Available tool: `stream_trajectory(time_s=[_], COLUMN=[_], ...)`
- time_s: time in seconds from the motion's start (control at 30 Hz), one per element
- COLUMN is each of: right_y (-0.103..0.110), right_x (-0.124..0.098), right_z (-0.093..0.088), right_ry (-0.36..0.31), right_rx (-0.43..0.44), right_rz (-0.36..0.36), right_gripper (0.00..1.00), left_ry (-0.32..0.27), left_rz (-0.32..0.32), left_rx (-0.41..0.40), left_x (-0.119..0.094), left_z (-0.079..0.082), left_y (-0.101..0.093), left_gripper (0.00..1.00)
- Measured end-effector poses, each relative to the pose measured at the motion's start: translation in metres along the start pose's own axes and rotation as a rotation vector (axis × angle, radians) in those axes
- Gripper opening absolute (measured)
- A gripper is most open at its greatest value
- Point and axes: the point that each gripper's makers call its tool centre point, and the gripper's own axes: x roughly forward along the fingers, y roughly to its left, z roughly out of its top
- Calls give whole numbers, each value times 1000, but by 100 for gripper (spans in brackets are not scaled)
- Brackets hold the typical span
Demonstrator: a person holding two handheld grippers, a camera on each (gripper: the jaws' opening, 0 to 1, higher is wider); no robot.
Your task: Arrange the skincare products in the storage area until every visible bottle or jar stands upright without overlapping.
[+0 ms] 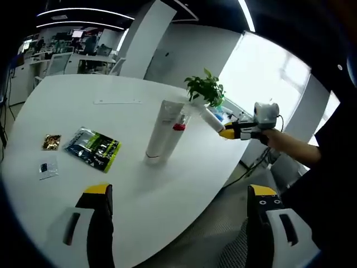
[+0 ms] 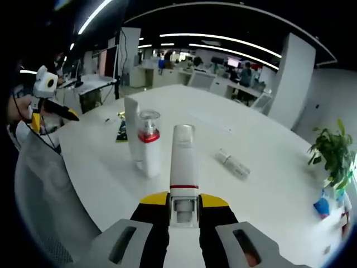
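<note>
Two skincare things stand up close together on the white table (image 2: 268, 184) — a tall white tube (image 2: 131, 129) and, right beside it, a bottle with a red band (image 2: 148, 144) and a clear cap. In the left gripper view they show near the middle of the table, the tall white tube (image 1: 160, 132) and the bottle with a red band (image 1: 177, 133) touching or nearly so.

The right gripper (image 2: 184, 199) holds a third one, a white tube with a thin red line (image 2: 183, 162), squeezed between its yellow-tipped jaws and pointing away from the camera, up off the table. In the left gripper view the right gripper (image 1: 227, 132) comes in from the side with that white tube (image 1: 205, 114) sticking out toward the pair.

The left gripper (image 1: 181, 192) has its jaws spread wide with nothing between them.

One small tube (image 2: 233, 163) lies flat on the table, well apart from the pair. A green-and-black packet (image 1: 93, 147) and two tiny packets lie flat too. A green plant (image 1: 205, 88) sits at the far edge.
</note>
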Motion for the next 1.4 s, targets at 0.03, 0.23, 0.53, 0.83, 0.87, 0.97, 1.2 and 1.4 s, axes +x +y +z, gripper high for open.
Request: stream_trajectory(time_s=[0.03, 0.23, 0.53, 0.83, 0.87, 0.97, 1.2, 1.4], right_y=[3, 17, 53, 90, 93, 105, 139, 163], right_x=[-2, -7, -14, -11, -10, -8, -6, -5], right_z=[2, 9, 22, 45, 49, 59, 80, 89], right_ry=[-8, -37, -99, -159, -168, -195, -234, -260], right_rx=[-4, -25, -54, -113, -118, -133, -226, -259], right_rz=[0, 7, 62, 157, 162, 195, 262, 326], right_gripper=[11, 11, 11, 11, 11, 11, 11, 11], left_ry=[-3, -4, -20, -53, -53, -65, -93, -113], left_rz=[-3, -16, -28, -45, -47, -60, -66, -72], left_rx=[4, 25, 34, 24, 27, 25, 39, 33], left_x=[-1, -3, -10, -7, -7, -7, -8, -7], left_z=[2, 6, 14, 25, 26, 32, 45, 51], left_y=[-2, -7, -15, -24, -26, -31, -38, -39], left_gripper=[93, 92, 91, 91, 91, 90, 88, 85])
